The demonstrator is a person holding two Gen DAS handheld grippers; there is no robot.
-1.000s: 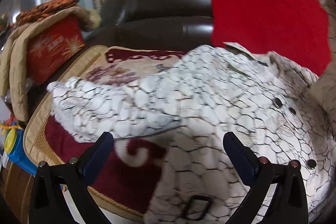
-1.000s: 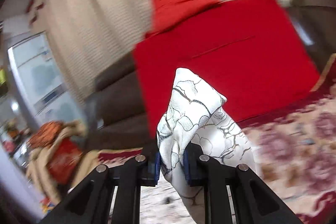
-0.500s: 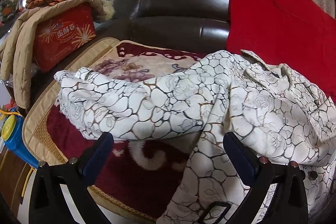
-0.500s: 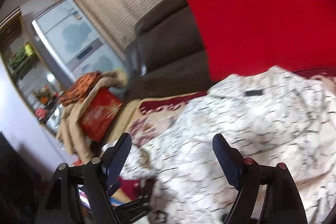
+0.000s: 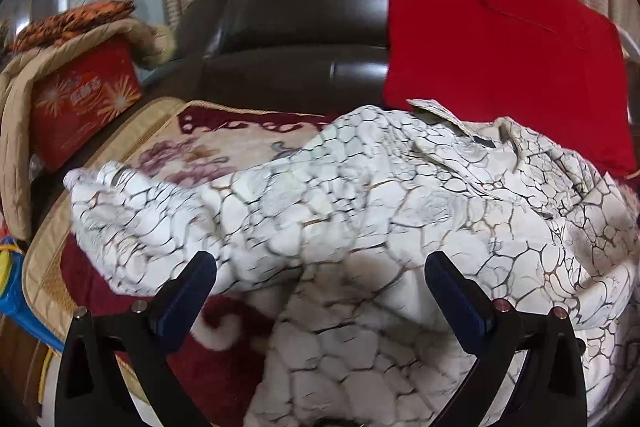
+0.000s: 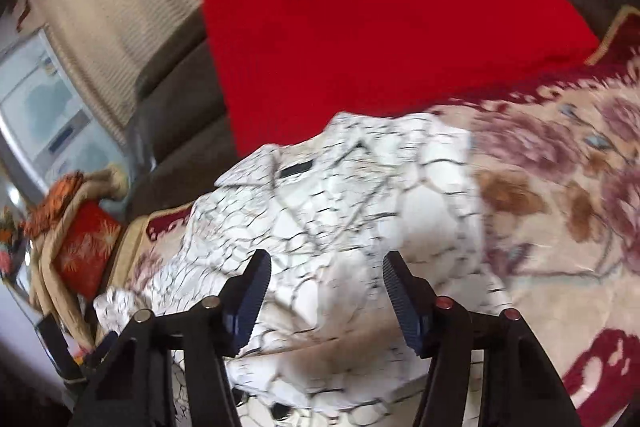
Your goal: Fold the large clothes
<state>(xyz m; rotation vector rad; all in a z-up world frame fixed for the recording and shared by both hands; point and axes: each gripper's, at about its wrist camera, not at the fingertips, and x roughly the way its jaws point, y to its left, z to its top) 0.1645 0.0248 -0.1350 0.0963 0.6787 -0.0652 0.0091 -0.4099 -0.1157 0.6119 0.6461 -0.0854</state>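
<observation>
A large white garment with a dark crackle pattern (image 5: 380, 195) lies bunched on a floral blanket on the sofa. One sleeve stretches out to the left (image 5: 132, 211). My left gripper (image 5: 320, 267) is open and empty, just above the garment's near folds. In the right wrist view the same garment (image 6: 340, 211) lies below, its collar with a dark label (image 6: 296, 169) showing. My right gripper (image 6: 326, 265) is open and empty, hovering over it.
A red cushion (image 5: 500, 67) leans on the dark leather sofa back (image 5: 300, 39). A red box under a tan quilted cover (image 5: 80, 107) stands at the left. The floral blanket (image 6: 560, 207) spreads to the right. A blue and yellow object (image 5: 8, 279) sits at the left edge.
My right gripper let go of the garment fold it was holding a second ago and opened; it now hovers over the garment. The left gripper stayed open, shifting slightly.
</observation>
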